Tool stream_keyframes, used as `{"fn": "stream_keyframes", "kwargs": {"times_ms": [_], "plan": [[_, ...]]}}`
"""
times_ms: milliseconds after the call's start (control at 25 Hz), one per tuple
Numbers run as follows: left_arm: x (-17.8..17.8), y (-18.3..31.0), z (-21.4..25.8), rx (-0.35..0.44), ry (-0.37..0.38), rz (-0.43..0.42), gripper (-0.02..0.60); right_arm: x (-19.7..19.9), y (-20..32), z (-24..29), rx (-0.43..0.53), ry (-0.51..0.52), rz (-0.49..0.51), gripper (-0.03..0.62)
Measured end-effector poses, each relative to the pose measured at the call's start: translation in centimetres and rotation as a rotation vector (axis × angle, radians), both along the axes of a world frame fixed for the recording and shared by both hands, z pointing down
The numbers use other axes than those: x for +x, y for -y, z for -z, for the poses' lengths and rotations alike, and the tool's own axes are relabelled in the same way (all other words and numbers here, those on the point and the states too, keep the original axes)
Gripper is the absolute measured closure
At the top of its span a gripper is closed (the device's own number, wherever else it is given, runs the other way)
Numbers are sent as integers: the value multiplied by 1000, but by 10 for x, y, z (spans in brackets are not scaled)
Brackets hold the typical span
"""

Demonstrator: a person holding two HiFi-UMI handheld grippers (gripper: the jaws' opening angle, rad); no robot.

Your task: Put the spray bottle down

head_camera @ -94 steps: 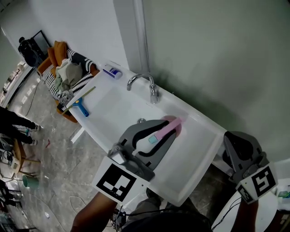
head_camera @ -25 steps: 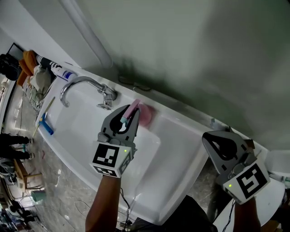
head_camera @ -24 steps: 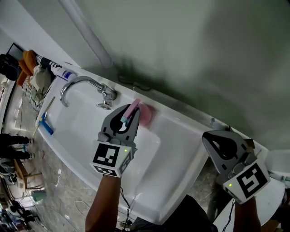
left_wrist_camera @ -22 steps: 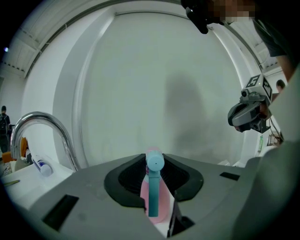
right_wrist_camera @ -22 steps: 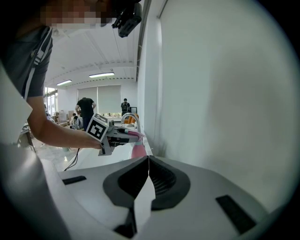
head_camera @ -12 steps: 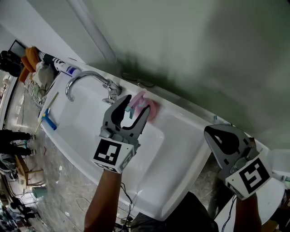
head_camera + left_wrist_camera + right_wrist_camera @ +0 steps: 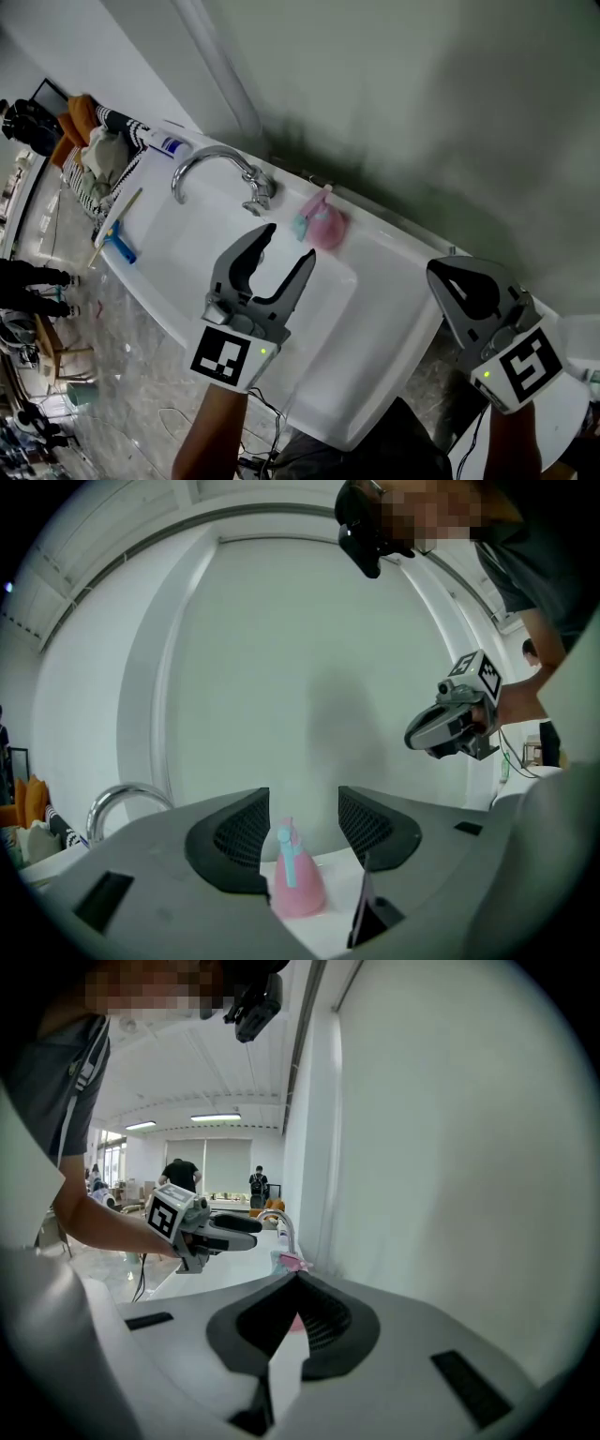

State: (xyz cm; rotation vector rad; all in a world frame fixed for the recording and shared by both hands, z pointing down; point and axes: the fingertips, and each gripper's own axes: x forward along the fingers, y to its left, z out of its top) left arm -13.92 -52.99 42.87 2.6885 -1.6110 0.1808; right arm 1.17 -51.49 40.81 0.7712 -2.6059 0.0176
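Since a second ago our left gripper (image 7: 289, 244) has released and drawn back from the pink spray bottle (image 7: 323, 225), now upright on the sink (image 7: 398, 246) ledge by the faucet (image 7: 225, 161), its jaws opening on nothing, our right gripper (image 7: 442, 277) closed and empty, so we judge the put-down done.

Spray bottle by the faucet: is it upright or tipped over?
Upright: the spray bottle stands on its wide pink base on the sink ledge, blue trigger head on top.
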Motion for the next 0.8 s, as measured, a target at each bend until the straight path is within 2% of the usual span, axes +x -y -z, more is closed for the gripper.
{"fn": "stream_keyframes", "kwargs": {"times_ms": [400, 800], "plan": [[-15, -96, 32, -25, -38, -41, 360, -30, -34, 30, 36, 13, 17, 586], [-45, -164, 63, -32, -72, -40, 360, -53, -87, 66, 75, -6, 31, 586]]}}
